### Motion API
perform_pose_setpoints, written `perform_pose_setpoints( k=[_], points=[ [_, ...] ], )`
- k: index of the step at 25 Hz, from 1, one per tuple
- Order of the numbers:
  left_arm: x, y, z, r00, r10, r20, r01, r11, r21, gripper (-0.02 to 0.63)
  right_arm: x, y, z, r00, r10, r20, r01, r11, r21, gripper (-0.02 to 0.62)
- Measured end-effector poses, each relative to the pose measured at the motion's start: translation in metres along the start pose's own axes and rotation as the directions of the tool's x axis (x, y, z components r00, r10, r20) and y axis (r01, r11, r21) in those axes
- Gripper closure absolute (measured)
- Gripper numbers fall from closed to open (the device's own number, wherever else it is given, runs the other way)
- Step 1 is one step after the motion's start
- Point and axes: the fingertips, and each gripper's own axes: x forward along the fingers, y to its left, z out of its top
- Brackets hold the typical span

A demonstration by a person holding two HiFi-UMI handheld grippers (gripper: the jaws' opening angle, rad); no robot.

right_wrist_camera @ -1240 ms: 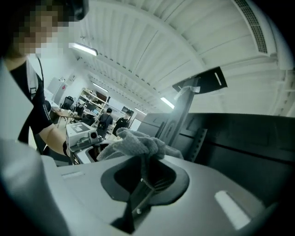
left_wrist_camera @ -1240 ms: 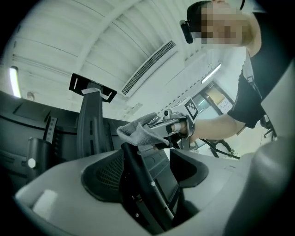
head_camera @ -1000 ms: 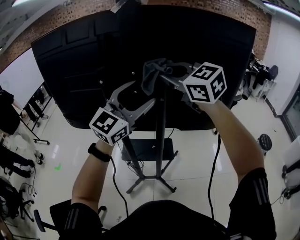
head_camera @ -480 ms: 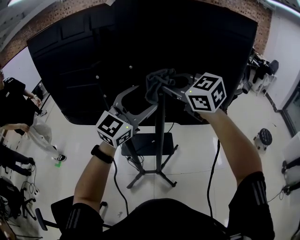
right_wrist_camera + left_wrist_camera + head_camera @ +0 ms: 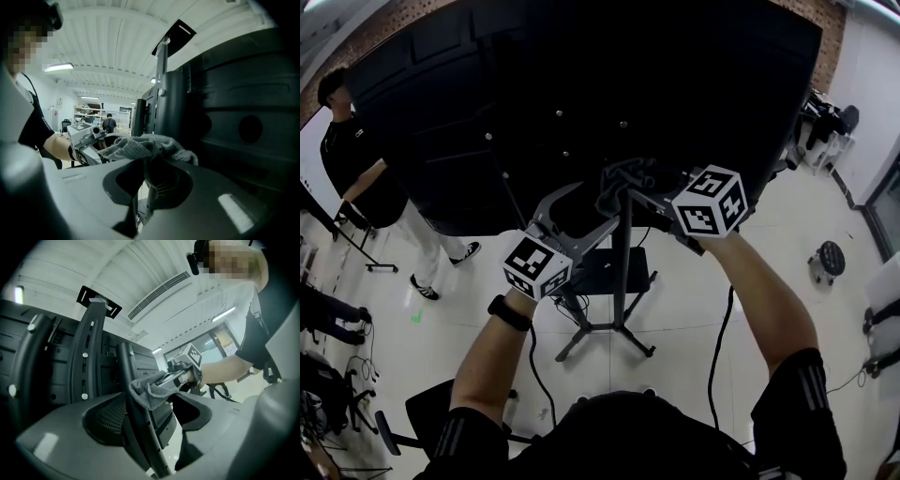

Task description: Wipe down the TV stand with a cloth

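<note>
The TV stand's black pole [image 5: 622,272] rises behind the back of a large black TV [image 5: 581,94]. My right gripper [image 5: 628,184] is shut on a bunched grey cloth [image 5: 612,187], which presses against the pole just above the TV's lower edge. The cloth [image 5: 140,145] fills the tips of my right gripper [image 5: 150,161]. My left gripper [image 5: 584,208] stands open lower and to the left, its jaws straddling the pole [image 5: 136,404] without clamping it. The left gripper view shows the cloth [image 5: 149,392] wrapped on the pole, held by the right gripper [image 5: 180,376].
The stand's shelf [image 5: 609,267] and splayed feet [image 5: 605,336] are on the white floor below. A person in black [image 5: 356,159] walks at the left. A round stool [image 5: 830,258] stands right, a chair base [image 5: 408,422] lower left. Cables hang from both grippers.
Both grippers and the cloth have slid down the pole toward the TV's lower edge. A person has walked into view at the left.
</note>
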Motion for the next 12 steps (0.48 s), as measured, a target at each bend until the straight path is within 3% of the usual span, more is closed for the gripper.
perform_pose_setpoints(
  k=[12],
  points=[
    [-0.007, -0.027, -0.08, 0.994, -0.018, -0.105, 0.006, 0.994, -0.107, 0.27, 0.032, 0.015, -0.099, 0.994, 0.038, -0.104, -0.033, 0.998, 0.055, 0.565]
  ],
)
